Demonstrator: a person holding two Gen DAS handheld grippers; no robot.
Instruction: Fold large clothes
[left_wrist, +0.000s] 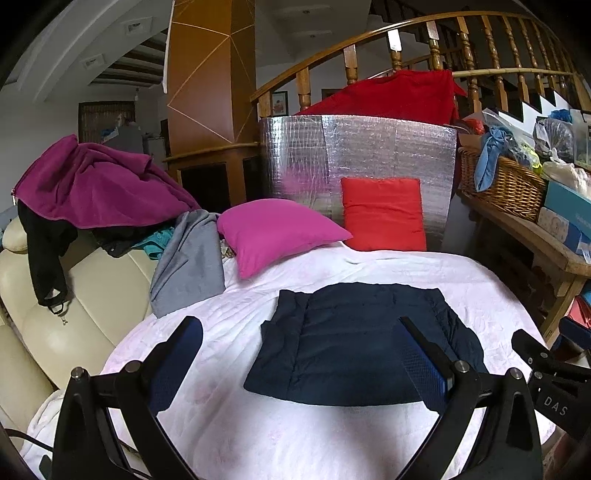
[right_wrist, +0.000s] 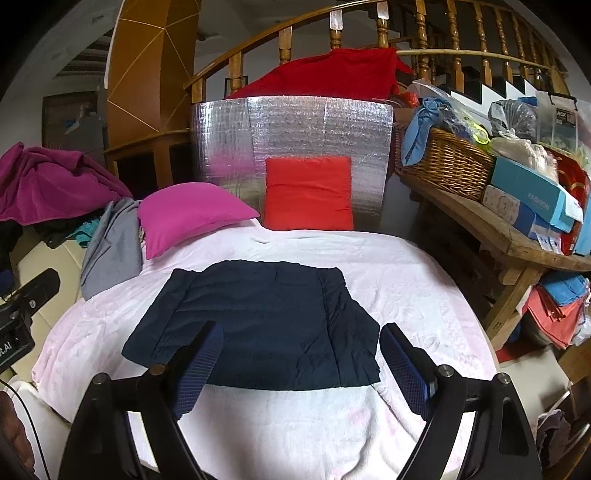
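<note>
A dark navy quilted garment (left_wrist: 354, 343) lies flat in a folded rectangle on the white blanket (left_wrist: 295, 435); the right wrist view shows the same garment (right_wrist: 258, 325) in the middle of the blanket (right_wrist: 295, 424). My left gripper (left_wrist: 299, 354) hovers open over the garment's near left part, nothing between its blue pads. My right gripper (right_wrist: 301, 356) hovers open above the garment's near edge, also holding nothing. The body of the right gripper shows at the right edge of the left wrist view.
A magenta cushion (left_wrist: 277, 232) and a red cushion (left_wrist: 384, 214) lean at the far end against a silver foil panel (left_wrist: 362, 155). Piled clothes (left_wrist: 92, 184) cover a cream sofa (left_wrist: 55, 295) on the left. A wooden bench (right_wrist: 498, 229) with a wicker basket (right_wrist: 443, 162) stands to the right.
</note>
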